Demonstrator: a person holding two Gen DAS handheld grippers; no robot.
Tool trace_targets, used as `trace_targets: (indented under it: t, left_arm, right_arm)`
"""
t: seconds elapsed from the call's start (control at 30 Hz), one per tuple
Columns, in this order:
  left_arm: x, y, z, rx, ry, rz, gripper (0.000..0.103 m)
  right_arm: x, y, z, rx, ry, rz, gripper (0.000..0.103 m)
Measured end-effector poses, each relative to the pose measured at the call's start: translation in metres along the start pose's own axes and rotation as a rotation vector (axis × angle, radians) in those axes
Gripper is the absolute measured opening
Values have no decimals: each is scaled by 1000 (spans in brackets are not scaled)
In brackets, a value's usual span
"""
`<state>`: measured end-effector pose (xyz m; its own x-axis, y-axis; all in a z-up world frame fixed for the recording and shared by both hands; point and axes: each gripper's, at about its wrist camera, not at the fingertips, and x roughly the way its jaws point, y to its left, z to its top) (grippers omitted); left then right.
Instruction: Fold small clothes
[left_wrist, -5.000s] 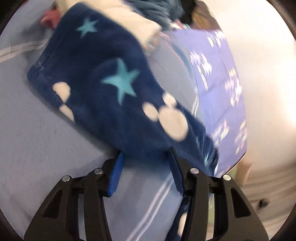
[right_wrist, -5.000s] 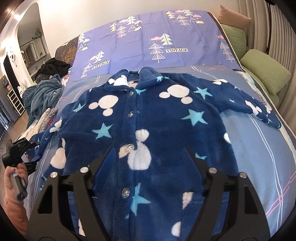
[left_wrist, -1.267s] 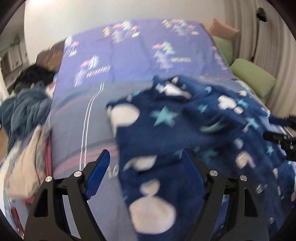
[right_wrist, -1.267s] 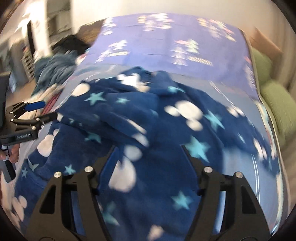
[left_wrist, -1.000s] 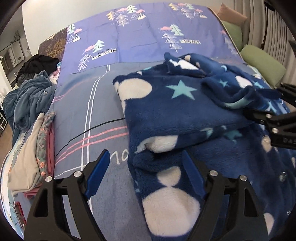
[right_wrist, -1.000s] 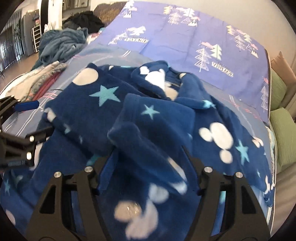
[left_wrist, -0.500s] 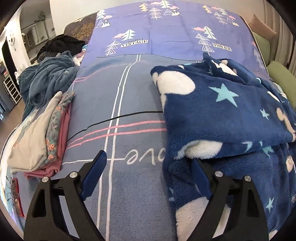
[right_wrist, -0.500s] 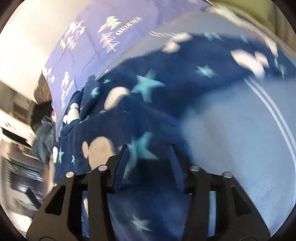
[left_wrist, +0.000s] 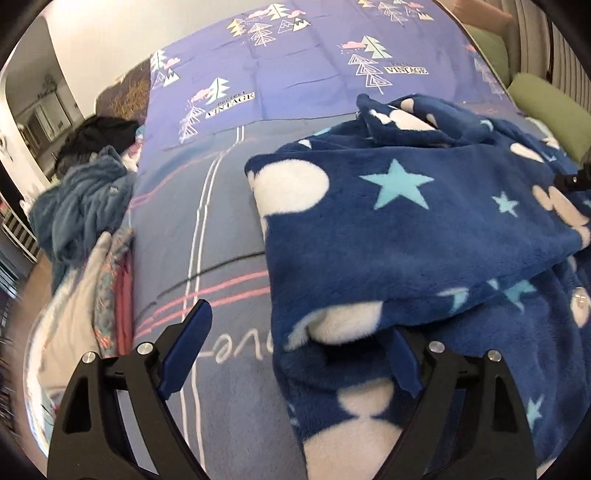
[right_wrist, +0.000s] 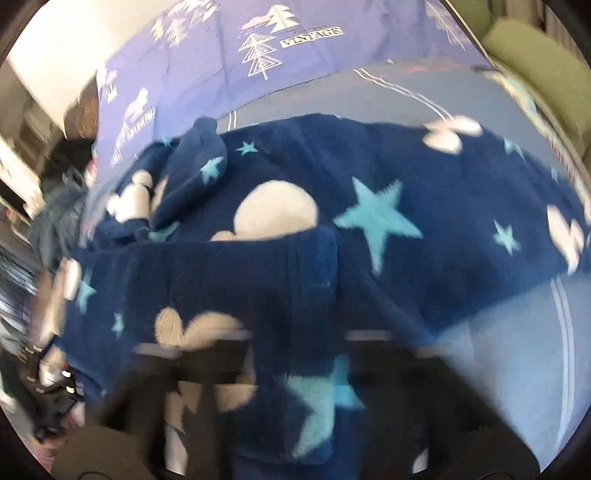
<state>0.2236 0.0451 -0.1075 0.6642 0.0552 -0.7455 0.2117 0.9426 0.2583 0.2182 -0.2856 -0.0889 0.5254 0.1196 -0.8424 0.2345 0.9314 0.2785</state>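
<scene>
The navy fleece pyjama top (left_wrist: 424, 229), patterned with stars and white mouse heads, is spread on the bed sheet (left_wrist: 229, 236), its left side folded across; its long axis is seen running from near edge toward the purple quilt (left_wrist: 314, 62), printed "VINTAGE". The left gripper (left_wrist: 295, 354) is held wide apart over the hem. The right gripper (right_wrist: 295, 373), blurred, is closing, fleece between its jaws.

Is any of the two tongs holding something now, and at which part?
Left tongs are open, holding nothing. Right tongs are closing on the fleece pyjama top; blur hides the exact part.
</scene>
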Motion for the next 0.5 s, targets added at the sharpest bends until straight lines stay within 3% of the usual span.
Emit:
trace_targets:
  t: [0.1,0.17,0.27,0.33,0.37,0.4,0.47,0.5]
  left_arm:
    - [3,11,3,-42,-20,166,88]
    - [4,27,1,-122,-11,149,88]
    - [7,41,-11,-181,-1,128,88]
    - [7,39,-16,-179,-9,122,89]
    - [6,37,-16,-172,-16,126,89]
    - [5,36,-16,-164,-18,124,89]
    - [0,34,-14,-142,-11,103,88]
    - [-2,34,-14,-134,-11,92,88]
  right_arm:
    - [-43,30,4,-63,-147,100,10]
    - [-82,51,5,-122,-275,140,10]
    - [-103,53,7,-136,-357,109,12]
    - [-84,41,9,-127,-325,2,19]
    - [-68,34,8,-125,-285,-68,35]
    - [-42,23,7,-129,-210,-169,43]
    - [-17,9,1,-130,-117,-250,41]
    - [-17,-1,-4,-101,-111,-243,41]
